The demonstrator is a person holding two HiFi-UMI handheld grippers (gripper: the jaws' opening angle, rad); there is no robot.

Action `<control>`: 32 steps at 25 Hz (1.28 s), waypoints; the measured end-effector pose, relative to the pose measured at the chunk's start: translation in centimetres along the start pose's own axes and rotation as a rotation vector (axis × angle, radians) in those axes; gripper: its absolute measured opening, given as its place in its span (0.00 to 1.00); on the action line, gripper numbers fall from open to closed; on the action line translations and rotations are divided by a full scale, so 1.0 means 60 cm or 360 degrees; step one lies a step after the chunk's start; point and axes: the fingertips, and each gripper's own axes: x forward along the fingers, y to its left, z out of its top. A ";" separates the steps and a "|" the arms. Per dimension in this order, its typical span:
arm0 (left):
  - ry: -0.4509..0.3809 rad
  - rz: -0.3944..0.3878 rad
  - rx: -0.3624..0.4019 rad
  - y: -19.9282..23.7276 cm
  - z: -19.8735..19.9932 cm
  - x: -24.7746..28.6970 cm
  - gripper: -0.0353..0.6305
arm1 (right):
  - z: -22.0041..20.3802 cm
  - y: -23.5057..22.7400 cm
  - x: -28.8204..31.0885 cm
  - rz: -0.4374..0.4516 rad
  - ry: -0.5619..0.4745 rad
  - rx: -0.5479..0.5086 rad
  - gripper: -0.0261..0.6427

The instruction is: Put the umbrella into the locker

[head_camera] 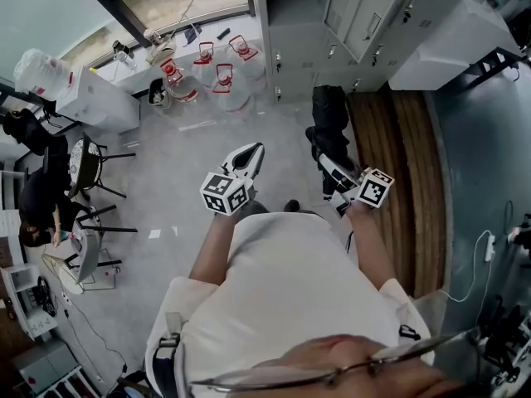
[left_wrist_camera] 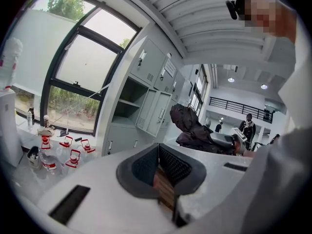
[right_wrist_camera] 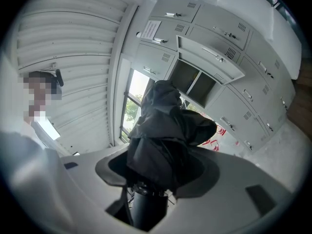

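A folded black umbrella sticks out ahead of my right gripper, which is shut on its lower end just above the handle. In the right gripper view the umbrella fills the space between the jaws and points at an open locker compartment with its door swung out. My left gripper hangs to the left of the umbrella, shut with nothing in it. In the left gripper view its pads meet, and the umbrella shows to the right of the grey lockers.
Grey lockers line the far wall. Several water jugs with red handles stand on the floor at the window. Chairs and a seated person are at the left. A wooden strip runs along the right.
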 end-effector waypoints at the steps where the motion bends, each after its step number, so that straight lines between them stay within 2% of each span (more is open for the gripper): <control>1: 0.0003 0.0000 -0.0001 -0.005 -0.002 -0.001 0.06 | -0.002 0.001 -0.003 -0.0001 0.0004 0.0002 0.42; 6: 0.0008 0.0005 -0.0003 -0.017 -0.003 0.003 0.06 | -0.002 -0.005 -0.011 -0.0005 0.0007 0.0019 0.42; 17: -0.0010 -0.0019 -0.0008 0.006 0.014 0.019 0.06 | 0.011 -0.007 0.019 -0.0008 0.0001 0.0012 0.42; 22: -0.0016 -0.0071 -0.0014 0.038 0.029 0.057 0.06 | 0.030 -0.026 0.047 -0.0037 -0.0006 -0.0009 0.42; 32: 0.0039 -0.0181 -0.0013 0.168 0.097 0.150 0.06 | 0.101 -0.088 0.175 -0.0121 -0.0060 0.0008 0.42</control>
